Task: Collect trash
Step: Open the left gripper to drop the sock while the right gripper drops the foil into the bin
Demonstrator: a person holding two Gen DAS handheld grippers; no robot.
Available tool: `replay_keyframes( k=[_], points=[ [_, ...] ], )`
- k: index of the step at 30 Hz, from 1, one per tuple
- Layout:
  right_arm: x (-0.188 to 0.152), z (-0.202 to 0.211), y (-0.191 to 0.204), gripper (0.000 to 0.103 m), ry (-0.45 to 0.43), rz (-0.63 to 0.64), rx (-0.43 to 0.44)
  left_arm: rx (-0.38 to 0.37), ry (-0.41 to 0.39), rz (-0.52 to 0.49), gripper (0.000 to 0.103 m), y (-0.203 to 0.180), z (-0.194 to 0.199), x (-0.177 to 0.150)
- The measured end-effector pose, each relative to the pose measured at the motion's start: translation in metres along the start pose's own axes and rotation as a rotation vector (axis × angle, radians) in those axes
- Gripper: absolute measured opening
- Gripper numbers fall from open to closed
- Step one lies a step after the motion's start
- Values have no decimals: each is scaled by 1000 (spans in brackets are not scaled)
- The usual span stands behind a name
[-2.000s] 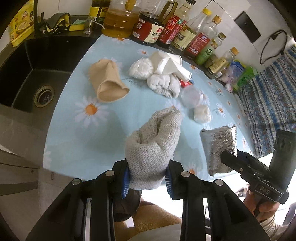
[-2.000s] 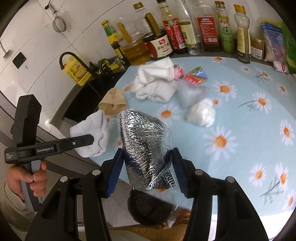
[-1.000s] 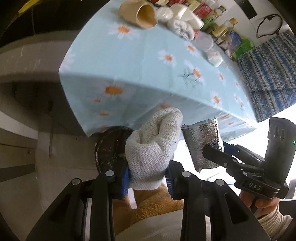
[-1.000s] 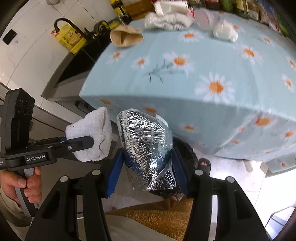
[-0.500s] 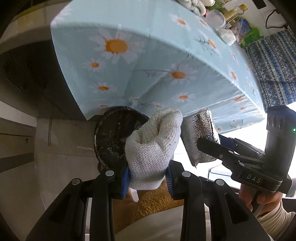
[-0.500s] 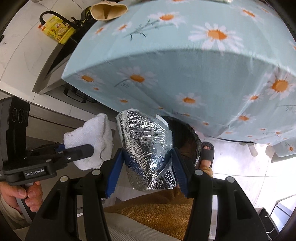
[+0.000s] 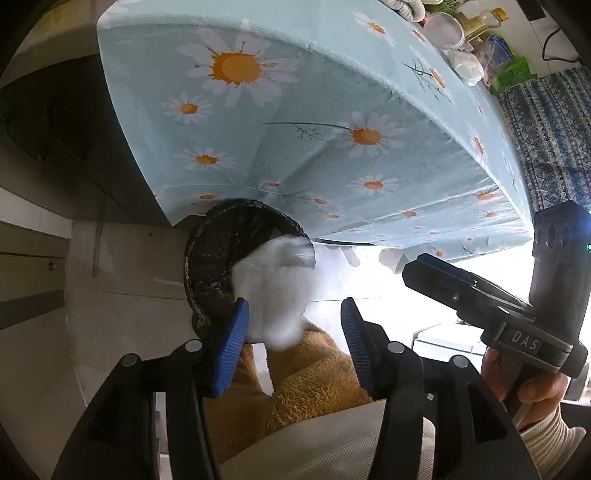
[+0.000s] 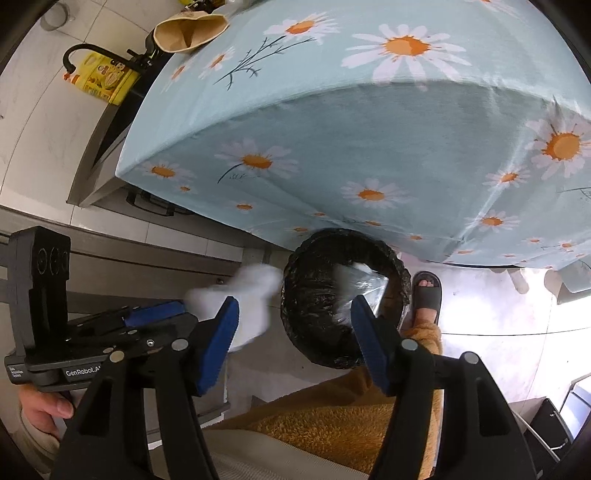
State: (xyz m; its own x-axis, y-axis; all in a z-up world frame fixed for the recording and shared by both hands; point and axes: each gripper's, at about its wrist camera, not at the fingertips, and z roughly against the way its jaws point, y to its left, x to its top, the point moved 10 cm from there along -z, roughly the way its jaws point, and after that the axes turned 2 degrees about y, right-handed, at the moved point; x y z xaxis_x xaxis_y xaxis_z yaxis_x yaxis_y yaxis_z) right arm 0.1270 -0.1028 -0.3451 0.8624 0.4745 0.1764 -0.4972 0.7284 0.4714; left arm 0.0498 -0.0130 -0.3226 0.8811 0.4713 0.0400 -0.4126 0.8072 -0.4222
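1. My left gripper (image 7: 293, 332) points steeply down at the black-lined trash bin (image 7: 210, 254) that stands on the floor just below the table's edge. Its jaws have just been opening; the blue pads stand apart, and the white knitted cloth (image 7: 273, 291), blurred, hangs loose between them, close against the left pad and clear of the right one, over the bin's rim.
2. My right gripper (image 8: 295, 339) has also just been opening. Its pads are spread, and the silver foil bag (image 8: 360, 284) sits past them inside the bin (image 8: 314, 295), free of both.
3. Writing: "DAS" is printed on my right tool's body (image 7: 524, 345) in the left wrist view; "GenRobot.AI" on my left tool's body (image 8: 83, 371) in the right wrist view.
4. The blue daisy tablecloth (image 8: 369, 140) hangs over the table. A tan cloth (image 8: 190, 31) lies on top near the corner, with a yellow bottle (image 8: 105, 81) beyond it, its label too small to read.
5. A foot in a grey slipper (image 8: 426, 295) stands beside the bin.
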Motion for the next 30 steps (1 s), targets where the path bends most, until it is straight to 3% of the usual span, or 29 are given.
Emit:
replay_keyframes(
  k=[24,30],
  points=[
    [15,34,1,63,-92,19,-22,-24,-72,0,50,-8,32,24],
    [31,66,10,66,-175,30,-15,-43,-115,-20,50,-20,53,37]
  ],
)
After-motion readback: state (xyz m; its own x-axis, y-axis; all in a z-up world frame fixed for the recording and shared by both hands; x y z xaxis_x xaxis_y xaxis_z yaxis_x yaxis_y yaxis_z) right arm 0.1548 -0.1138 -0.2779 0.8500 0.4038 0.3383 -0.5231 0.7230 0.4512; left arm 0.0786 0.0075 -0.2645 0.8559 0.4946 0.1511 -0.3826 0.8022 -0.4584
